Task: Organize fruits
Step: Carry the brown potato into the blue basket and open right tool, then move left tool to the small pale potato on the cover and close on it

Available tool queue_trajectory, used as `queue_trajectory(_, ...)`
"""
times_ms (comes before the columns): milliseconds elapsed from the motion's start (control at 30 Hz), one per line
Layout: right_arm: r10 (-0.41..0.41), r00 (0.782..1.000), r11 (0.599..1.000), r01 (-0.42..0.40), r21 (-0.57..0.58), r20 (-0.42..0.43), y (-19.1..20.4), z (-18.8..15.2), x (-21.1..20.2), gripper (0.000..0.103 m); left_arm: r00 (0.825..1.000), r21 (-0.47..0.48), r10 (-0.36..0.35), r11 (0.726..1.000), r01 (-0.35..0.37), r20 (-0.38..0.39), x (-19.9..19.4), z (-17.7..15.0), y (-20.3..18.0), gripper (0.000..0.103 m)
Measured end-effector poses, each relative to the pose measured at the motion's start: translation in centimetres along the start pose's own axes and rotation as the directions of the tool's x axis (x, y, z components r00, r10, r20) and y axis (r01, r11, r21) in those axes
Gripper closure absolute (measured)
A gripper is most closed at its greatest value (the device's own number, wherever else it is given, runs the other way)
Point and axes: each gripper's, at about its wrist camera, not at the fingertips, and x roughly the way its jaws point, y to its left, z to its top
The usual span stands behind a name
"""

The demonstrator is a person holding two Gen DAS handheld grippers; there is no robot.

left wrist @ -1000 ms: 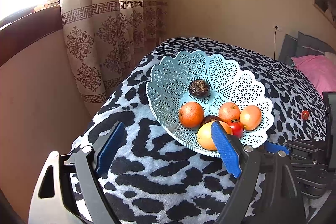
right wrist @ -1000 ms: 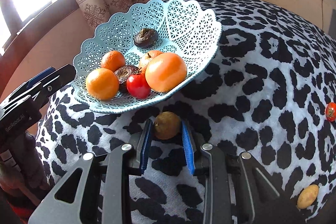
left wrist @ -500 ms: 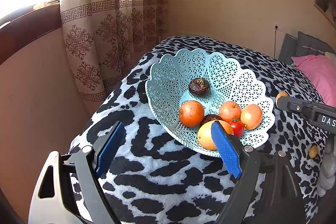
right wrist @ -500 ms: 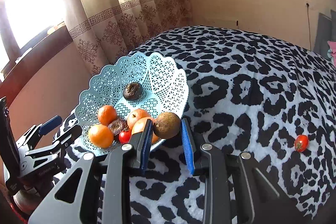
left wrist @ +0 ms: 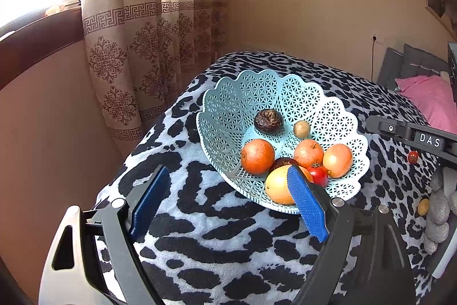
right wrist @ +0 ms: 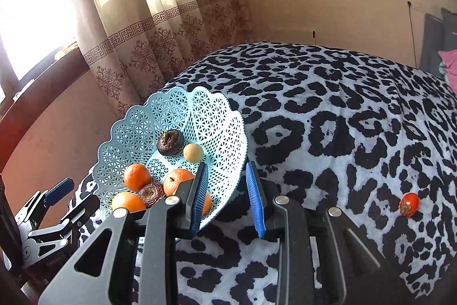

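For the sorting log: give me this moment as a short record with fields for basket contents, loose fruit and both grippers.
basket: pale blue lattice basket on the leopard-print cover
in basket: small tan fruit beside a dark wrinkled fruit; several orange fruits; a red tomato
loose on cover: cherry tomato; small yellow fruit
left gripper: open, empty, near the basket
right gripper: open, empty, straddling the basket rim

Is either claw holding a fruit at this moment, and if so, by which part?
Nothing is held. The right claw is open and empty at the basket rim; the left claw is open over the blanket.
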Motion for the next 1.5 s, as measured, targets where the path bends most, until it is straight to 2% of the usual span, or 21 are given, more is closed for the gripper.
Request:
queue_trajectory(333,-0.032,0.999,0.998,0.032,0.05,0.003,-2.3,-2.6,-2.4,0.075,1.0,0.009,-0.009,1.0,0.009,0.012,-1.0,0.0,-0.7,0.016)
queue_trajectory(400,-0.043,0.999,0.996,0.043,0.072,0.001,-3.1,-3.2,-2.8,0.074,1.0,0.011,-0.008,1.0,0.008,0.019,-1.2,0.0,-0.9,0.006)
queue_trajectory(433,-0.048,0.999,0.995,0.048,0.083,0.001,-3.5,-3.4,-3.1,0.073,1.0,0.013,-0.008,1.0,0.008,0.021,-1.3,0.0,-1.0,0.006)
queue_trajectory(533,-0.072,0.997,0.99,0.07,0.121,0.012,-4.9,-4.0,-4.0,0.061,1.0,0.023,-0.016,1.0,0.015,0.023,-1.6,0.1,-1.3,0.006)
queue_trajectory(767,-0.124,0.992,0.967,0.112,0.227,0.037,-9.5,-5.4,-6.6,0.061,1.0,0.053,-0.021,0.998,0.02,0.012,-1.8,0.3,-2.7,0.003)
queue_trajectory(833,-0.146,0.988,0.957,0.131,0.259,0.041,-11.0,-6.1,-7.3,0.053,1.0,0.059,-0.021,0.998,0.021,0.002,-1.7,0.3,-3.2,0.003)
queue_trajectory(867,-0.157,0.986,0.951,0.139,0.278,0.046,-11.8,-6.5,-7.7,0.039,1.0,0.063,-0.022,0.998,0.022,-0.001,-1.7,0.3,-3.4,0.003)
queue_trajectory(900,-0.172,0.984,0.943,0.148,0.298,0.054,-12.6,-7.0,-8.1,0.032,1.0,0.069,-0.023,0.997,0.023,-0.003,-1.7,0.3,-3.7,0.003)
queue_trajectory(1167,-0.226,0.973,0.906,0.193,0.376,0.045,-17.2,-9.9,-10.4,0.032,0.999,0.139,-0.036,0.99,0.036,-0.001,-2.1,0.4,-7.1,0.003)
queue_trajectory(1300,-0.236,0.97,0.894,0.196,0.403,0.051,-18.4,-10.7,-11.1,0.03,0.998,0.181,-0.066,0.981,0.068,-0.017,-2.2,0.3,-9.7,0.003)
queue_trajectory(1500,-0.319,0.948,0.877,0.291,0.381,0.009,-19.0,-11.1,-10.9,0.029,0.989,0.213,-0.13,0.967,0.142,-0.068,-1.8,-0.1,-13.4,0.003)
